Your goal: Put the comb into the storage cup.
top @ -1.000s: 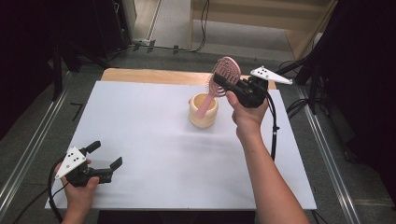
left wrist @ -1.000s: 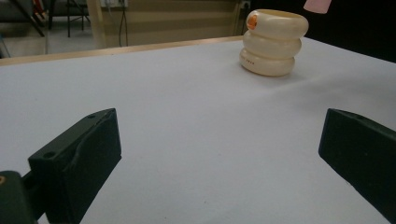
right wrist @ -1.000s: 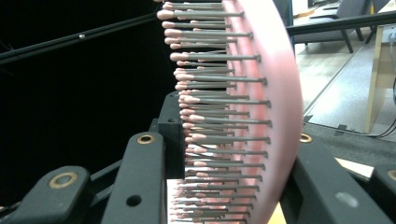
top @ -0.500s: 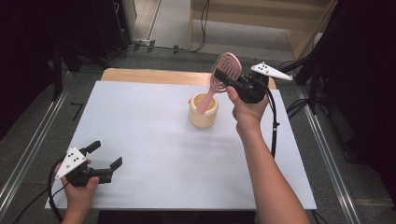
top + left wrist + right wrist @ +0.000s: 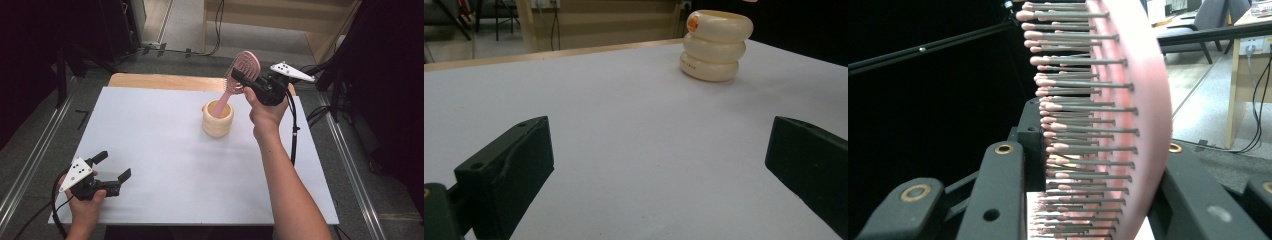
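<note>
A pink hairbrush stands tilted, its handle end down inside a cream ribbed cup at the middle back of the white table. My right gripper is shut on the brush's head above the cup. In the right gripper view the bristled head sits between that gripper's black jaws. My left gripper rests open at the near left corner with nothing between its jaws. The left gripper view looks past the spread jaws of that gripper to the cup far off.
A wooden strip runs along the table's far edge. Metal rails flank both sides. Cables trail down the right side, and dark stands rise at the back left.
The right gripper has lifted the brush head slightly up and to the right, with the handle end still in the cup. The left gripper has stayed put.
</note>
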Available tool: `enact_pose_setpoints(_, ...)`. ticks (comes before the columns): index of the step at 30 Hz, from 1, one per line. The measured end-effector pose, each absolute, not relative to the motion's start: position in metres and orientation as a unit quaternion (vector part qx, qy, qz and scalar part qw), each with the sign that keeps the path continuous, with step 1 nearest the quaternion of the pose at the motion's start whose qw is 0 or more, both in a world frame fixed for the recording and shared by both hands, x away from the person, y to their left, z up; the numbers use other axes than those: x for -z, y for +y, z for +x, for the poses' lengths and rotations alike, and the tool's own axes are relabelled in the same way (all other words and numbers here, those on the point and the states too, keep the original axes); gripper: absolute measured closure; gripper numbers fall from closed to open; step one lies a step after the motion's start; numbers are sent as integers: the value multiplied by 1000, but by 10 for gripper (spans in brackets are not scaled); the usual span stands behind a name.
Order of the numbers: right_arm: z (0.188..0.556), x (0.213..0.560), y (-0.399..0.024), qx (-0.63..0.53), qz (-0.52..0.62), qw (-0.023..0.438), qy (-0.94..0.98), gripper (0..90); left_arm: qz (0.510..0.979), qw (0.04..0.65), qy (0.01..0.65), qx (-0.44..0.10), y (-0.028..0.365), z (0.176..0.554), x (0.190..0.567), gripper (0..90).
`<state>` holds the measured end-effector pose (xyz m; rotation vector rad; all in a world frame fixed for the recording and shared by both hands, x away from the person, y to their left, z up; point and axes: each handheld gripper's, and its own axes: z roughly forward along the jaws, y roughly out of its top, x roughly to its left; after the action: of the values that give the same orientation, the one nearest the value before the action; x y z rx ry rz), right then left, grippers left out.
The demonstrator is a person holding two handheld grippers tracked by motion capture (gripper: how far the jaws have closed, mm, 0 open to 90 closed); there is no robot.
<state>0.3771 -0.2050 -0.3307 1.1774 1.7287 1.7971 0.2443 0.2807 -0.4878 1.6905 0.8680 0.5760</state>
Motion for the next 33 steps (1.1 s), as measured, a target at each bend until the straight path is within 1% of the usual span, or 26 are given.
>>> enact_pose_setpoints(15, 391, 340, -206, -636, 432, 191, 610, 624, 713, 546, 366, -242, 280, 244, 488, 0)
enact_pose_setpoints(33, 401, 353, -207, -620, 444, 204, 614, 623, 715, 546, 364, -243, 280, 244, 488, 0)
